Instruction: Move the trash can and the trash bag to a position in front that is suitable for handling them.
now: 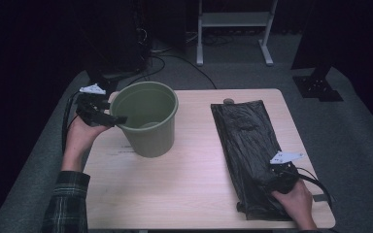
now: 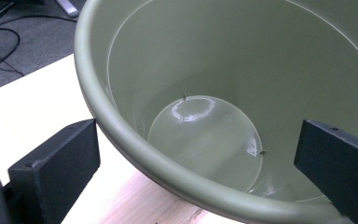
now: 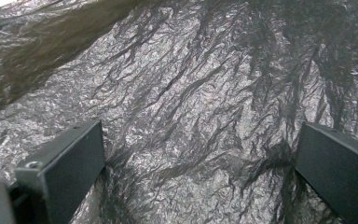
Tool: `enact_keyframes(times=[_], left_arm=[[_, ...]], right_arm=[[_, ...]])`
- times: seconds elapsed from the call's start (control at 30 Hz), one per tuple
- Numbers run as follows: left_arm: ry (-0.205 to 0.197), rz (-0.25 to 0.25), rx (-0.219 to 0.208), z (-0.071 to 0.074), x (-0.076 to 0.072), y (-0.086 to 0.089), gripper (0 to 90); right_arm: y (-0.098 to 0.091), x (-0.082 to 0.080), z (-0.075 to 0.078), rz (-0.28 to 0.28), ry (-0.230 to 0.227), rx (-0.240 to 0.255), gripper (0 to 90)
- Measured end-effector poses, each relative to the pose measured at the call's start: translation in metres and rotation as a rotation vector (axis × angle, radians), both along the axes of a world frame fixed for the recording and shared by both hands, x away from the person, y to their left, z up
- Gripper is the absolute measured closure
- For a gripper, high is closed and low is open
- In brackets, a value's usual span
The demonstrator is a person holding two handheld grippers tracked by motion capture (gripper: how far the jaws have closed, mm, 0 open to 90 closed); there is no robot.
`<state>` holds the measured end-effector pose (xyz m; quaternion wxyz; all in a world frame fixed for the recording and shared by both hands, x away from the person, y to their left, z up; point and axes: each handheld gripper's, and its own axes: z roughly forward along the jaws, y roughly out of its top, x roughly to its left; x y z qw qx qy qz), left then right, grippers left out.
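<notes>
Right gripper point(image 1: 278, 178) pressed down on the near end of a black plastic bag point(image 1: 246, 141), jaws spread wide, crinkly film lying flat between them, nothing pinched. Bag is a long, wrinkled, glossy strip on the right side of the pale wood table point(image 1: 184, 194). Left gripper point(image 1: 108, 118) open, its 2 jaws straddling the rolled rim of a smooth, round, olive-green plastic bucket point(image 1: 148, 121), standing upright at far left.

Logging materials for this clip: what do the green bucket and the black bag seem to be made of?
The bucket looks like moulded plastic, olive green with a smooth, slightly glossy finish: light glints off its inner floor and the rim is rolled. The bag looks like thin black plastic film, finely crinkled all over with a dull sheen on the creases. The table seems light wood or wood-look laminate.
</notes>
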<state>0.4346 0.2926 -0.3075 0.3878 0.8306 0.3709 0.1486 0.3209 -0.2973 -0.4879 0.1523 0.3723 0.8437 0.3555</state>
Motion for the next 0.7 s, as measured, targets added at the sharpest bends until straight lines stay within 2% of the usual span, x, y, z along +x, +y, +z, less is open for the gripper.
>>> enact_keyframes(times=[0.37,0.7], left_arm=[[-0.009,-0.063,-0.019,-0.002,-0.013,-0.024,0.0],[-0.012,-0.167,-0.025,-0.004,-0.033,-0.062,0.0]], right_arm=[[0.000,0.000,0.000,0.000,-0.001,0.000,0.3],[0.000,0.000,0.000,-0.002,0.003,0.001,0.3]])
